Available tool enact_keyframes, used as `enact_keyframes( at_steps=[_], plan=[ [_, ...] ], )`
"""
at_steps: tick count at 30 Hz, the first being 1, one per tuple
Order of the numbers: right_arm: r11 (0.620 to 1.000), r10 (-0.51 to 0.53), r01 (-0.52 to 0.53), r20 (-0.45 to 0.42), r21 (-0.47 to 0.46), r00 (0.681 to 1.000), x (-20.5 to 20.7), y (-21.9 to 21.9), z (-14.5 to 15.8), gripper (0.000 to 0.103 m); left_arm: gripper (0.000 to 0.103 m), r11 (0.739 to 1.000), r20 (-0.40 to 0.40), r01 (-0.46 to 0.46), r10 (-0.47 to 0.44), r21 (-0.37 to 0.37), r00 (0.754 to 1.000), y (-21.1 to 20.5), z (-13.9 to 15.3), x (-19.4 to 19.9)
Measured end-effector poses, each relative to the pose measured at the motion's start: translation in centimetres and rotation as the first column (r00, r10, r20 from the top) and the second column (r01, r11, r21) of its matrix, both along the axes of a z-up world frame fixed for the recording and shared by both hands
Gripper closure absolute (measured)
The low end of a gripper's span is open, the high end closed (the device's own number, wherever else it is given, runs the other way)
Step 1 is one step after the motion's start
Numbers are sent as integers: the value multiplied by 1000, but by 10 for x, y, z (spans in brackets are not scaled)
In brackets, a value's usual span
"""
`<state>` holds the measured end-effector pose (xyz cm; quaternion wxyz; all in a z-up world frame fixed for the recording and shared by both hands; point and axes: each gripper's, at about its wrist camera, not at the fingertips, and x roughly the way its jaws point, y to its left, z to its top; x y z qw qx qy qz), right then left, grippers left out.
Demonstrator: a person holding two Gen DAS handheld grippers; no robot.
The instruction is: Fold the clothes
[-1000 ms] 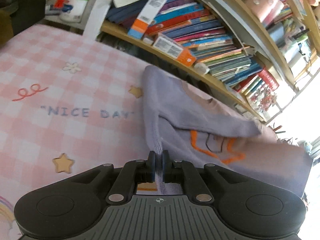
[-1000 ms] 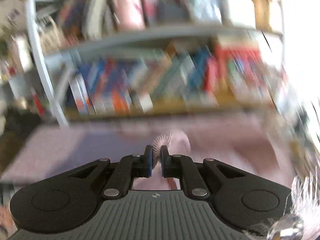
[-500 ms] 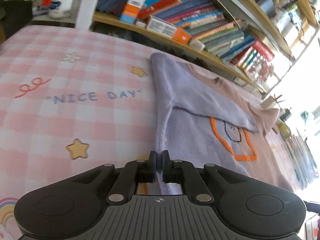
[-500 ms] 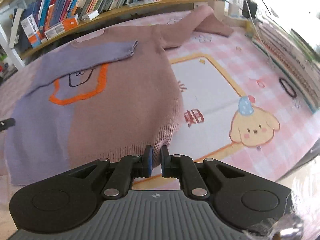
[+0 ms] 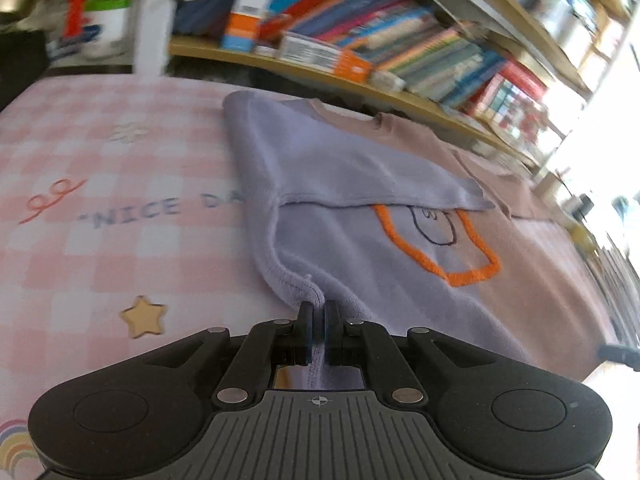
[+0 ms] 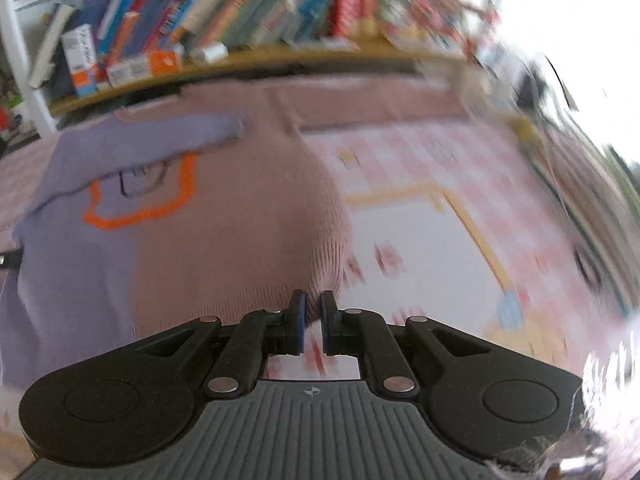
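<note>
Sweater [image 5: 360, 248]: one; lilac and dusty pink, orange outline motif on the chest; spread on the pink checked cloth [image 5: 100, 240]; lilac sleeve [image 5: 340, 176] folded across the chest; pink sleeve [image 6: 380, 100] stretched out toward the far right.
Left tool [image 5: 316, 312]: one; fingers pressed together on the lilac bottom hem; hem edge rises in a ridge into the jaws.
Right tool [image 6: 311, 304]: one; fingers close, a narrow gap visible; ribbed pink hem corner pinched between the tips.
Bookshelf [image 5: 360, 76]: one run of shelving behind the cloth; books too many and too blurred to count.
Left view only: "NICE DAY" lettering [image 5: 160, 208]; one gold star [image 5: 144, 316]; red squiggle; white flower; rainbow corner at lower left.
Right view only: yellow-framed white panel [image 6: 420, 240] on the cloth; heavy blur at right.
</note>
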<state>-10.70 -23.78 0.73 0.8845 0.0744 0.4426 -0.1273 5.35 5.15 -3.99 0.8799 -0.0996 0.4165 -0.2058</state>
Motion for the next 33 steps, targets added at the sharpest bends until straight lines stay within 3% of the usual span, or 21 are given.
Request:
enact_keyframes(
  at_steps=[3, 8, 9, 10, 12, 15, 17, 18, 19, 26, 30, 33],
  plan=[
    [999, 5, -1, -72, 50, 997, -30, -2, -10, 100, 99, 1000, 2, 20, -20, -1, 1000, 2, -1, -1],
    [995, -30, 40, -103, 92, 994, -31, -1, -18, 97, 99, 1000, -6, 9, -9, 18, 1000, 13, -3, -2],
    [994, -52, 61, -101, 96, 993, -28, -3, -17, 89, 99, 1000, -6, 6, -6, 22, 1000, 14, -2, -3],
    [992, -74, 83, -95, 98, 993, -27, -8, -16, 75, 99, 1000, -6, 4, -3, 25, 1000, 16, -2, -4],
    [993, -71, 80, -95, 88, 993, -21, -11, -17, 68, 99, 1000, -6, -3, 3, 22, 1000, 17, -2, -8],
    [995, -60, 67, -97, 72, 993, -13, -14, -19, 70, 99, 1000, -5, -5, 5, 17, 1000, 15, -2, -15],
    [997, -52, 58, -101, 57, 994, -8, -17, -20, 81, 99, 1000, -7, -6, 6, 12, 1000, 15, -2, -19],
    [997, -38, 44, -99, 62, 994, -5, -17, -20, 93, 99, 1000, -9, -6, 6, 9, 1000, 16, -2, -20],
    [997, -22, 29, -96, 70, 995, -1, -18, -20, 94, 99, 1000, -11, -6, 6, 6, 1000, 16, -2, -21],
    [980, 188, -192, -57, -62, 980, 53, 2, -25, 95, 99, 1000, -16, -5, 5, 14, 1000, 15, 0, -26],
    [972, 228, -231, -70, -37, 971, 40, 6, -24, 95, 99, 1000, -16, -6, 6, 15, 1000, 15, 0, -23],
    [968, 250, -248, -95, 34, 964, 13, 6, -20, 95, 99, 1000, -15, 2, -2, 25, 1000, 14, 0, -17]
  ],
)
